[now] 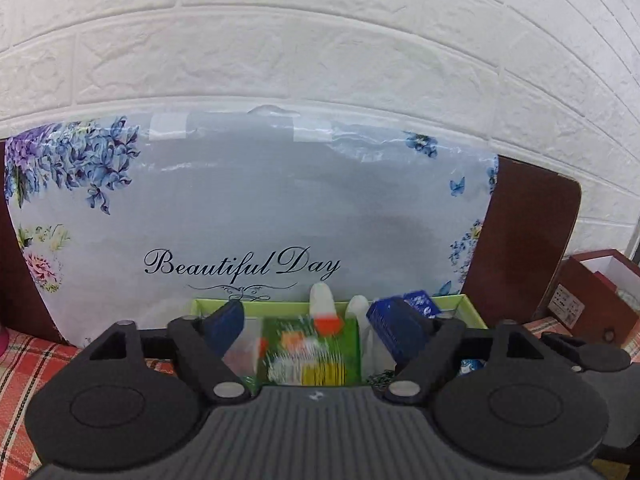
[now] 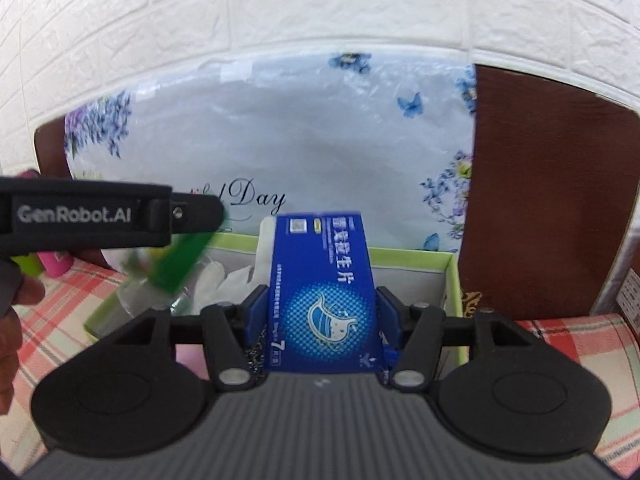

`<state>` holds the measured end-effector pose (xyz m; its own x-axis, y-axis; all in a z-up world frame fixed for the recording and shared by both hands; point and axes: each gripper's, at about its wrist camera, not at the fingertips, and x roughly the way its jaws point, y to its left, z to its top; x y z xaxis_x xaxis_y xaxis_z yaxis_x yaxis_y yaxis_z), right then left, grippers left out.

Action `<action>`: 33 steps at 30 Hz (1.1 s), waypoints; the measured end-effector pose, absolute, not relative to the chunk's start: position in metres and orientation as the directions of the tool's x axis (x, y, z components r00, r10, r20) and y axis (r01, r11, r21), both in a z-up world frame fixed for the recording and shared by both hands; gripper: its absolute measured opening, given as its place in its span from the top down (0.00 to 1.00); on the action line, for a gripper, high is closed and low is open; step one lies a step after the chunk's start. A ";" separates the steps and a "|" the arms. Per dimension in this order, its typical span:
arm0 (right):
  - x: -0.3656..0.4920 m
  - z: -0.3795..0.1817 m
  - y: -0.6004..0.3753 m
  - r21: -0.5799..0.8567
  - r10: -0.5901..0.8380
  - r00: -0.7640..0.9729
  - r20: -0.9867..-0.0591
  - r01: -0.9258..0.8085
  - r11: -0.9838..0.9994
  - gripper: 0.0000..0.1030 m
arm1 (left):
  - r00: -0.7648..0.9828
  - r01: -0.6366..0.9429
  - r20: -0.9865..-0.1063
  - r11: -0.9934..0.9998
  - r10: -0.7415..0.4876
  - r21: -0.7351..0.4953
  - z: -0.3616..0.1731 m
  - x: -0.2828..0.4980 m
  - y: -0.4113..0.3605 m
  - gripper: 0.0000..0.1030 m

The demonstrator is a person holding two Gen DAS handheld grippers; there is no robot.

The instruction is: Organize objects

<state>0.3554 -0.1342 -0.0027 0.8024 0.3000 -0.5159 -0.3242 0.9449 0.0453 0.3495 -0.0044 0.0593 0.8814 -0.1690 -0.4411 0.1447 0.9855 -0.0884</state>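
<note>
A green packet, blurred, sits between the blue fingers of my left gripper; slim gaps show on both sides, so the jaws stand open around it. Behind it lies a shallow green-rimmed box holding white bottles, one with an orange band. In the right wrist view a blue medicine box leans tilted over the same green-rimmed box. My right gripper flanks the blue box closely, open, its pads just off the sides. The left tool's black housing crosses the left side, the green packet under it.
A plastic-wrapped pillow printed "Beautiful Day" leans on a brown headboard below a white brick wall. A red plaid cloth covers the surface. A brown carton stands at the right. A person's hand shows at the left.
</note>
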 end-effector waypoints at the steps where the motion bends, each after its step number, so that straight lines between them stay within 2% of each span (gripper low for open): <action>1: 0.357 -0.009 -0.131 0.022 0.303 0.796 -0.523 -0.343 0.939 0.10 | 0.882 0.129 -0.446 0.988 -0.152 -0.083 0.054 0.351 -0.002 0.13; 2: 0.357 -0.013 -0.128 -0.004 0.295 0.800 -0.522 -0.349 0.937 0.02 | 0.880 0.120 -0.452 0.989 -0.145 -0.084 0.050 0.351 0.002 0.13; 5: 0.350 -0.022 -0.127 -0.072 0.265 0.828 -0.495 -0.342 0.937 0.00 | 0.878 0.101 -0.458 0.989 -0.138 -0.105 0.043 0.349 0.013 0.13; 12: 0.331 -0.007 -0.139 -0.039 0.254 0.828 -0.500 -0.314 0.948 0.00 | 0.890 0.066 -0.448 0.995 -0.091 -0.070 0.056 0.322 0.014 0.13; 16: 0.291 0.021 -0.155 -0.014 0.255 0.839 -0.481 -0.298 0.954 0.00 | 0.901 0.017 -0.435 1.000 -0.015 0.001 0.076 0.279 0.007 0.12; 21: 0.224 0.047 -0.177 0.020 0.259 0.843 -0.472 -0.283 0.959 0.00 | 0.892 -0.017 -0.450 0.999 0.033 0.040 0.089 0.212 0.003 0.06; 33: 0.106 0.050 -0.199 0.065 0.248 0.841 -0.481 -0.248 0.967 0.00 | 0.877 -0.047 -0.475 0.998 0.066 0.051 0.068 0.096 -0.005 0.06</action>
<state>0.1060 -0.1988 0.0505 0.8408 0.2479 -0.4813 -0.2480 0.9666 0.0647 0.0960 -0.0048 0.0683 0.8774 0.0656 -0.4753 -0.0469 0.9976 0.0511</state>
